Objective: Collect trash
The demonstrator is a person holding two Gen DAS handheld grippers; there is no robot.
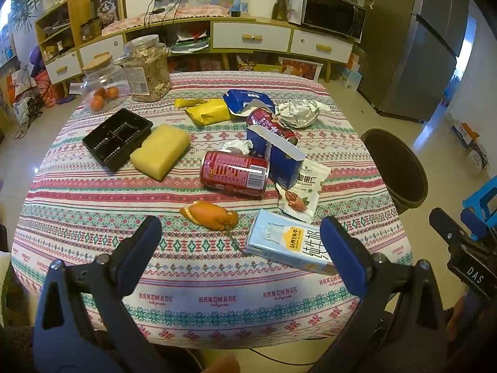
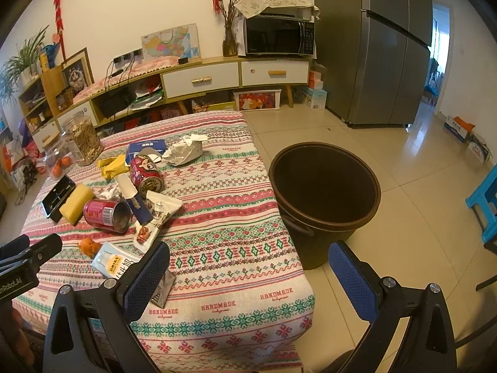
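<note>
Pale glossy floor tiles (image 2: pixel 403 161) run from a tall grey steel fridge (image 2: pixel 382 49) to a worktop (image 1: pixel 198 279) draped in a woven cloth of red, green and pink folk-pattern bands. Just beside the worktop's right edge, on the floor, stands a round dark-brown plastic bucket (image 2: pixel 323 242), its mouth open and dark inside.

Litter lies scattered over the middle of the cloth. Largest is a torn blue cardboard carton (image 1: pixel 279 158) standing open, with a second crushed blue carton (image 1: pixel 245 99) behind it. A black ribbed plastic tray (image 1: pixel 116 138) touches a soft yellow rectangular sponge (image 1: pixel 160 152). Two red printed metal cans lie on their sides: the nearer can (image 1: pixel 234 174) just left of the torn carton, the farther can (image 1: pixel 270 122) behind it. Near the front edge lies a flattened pale-blue milk carton with a yellow label (image 1: pixel 285 244); beside it are a white glossy nut packet (image 1: pixel 303 189) and a curled orange peel (image 1: pixel 211 213). Farther back sit a crumpled yellow wrapper (image 1: pixel 208 110), a ball of creased silver-white foil paper (image 1: pixel 298 112), and a small wad of white tissue (image 1: pixel 237 146).

At the far left corner stand a clear plastic jar of tan chips (image 1: pixel 146 68) and a cork-lidded glass jar holding oranges (image 1: pixel 104 85).

The left tongs (image 1: pixel 239 242) hang wide open and empty over the near edge, above the peel and milk carton. The right tongs (image 2: pixel 248 267) are likewise spread wide, empty, over the worktop's right corner next to the bucket.
</note>
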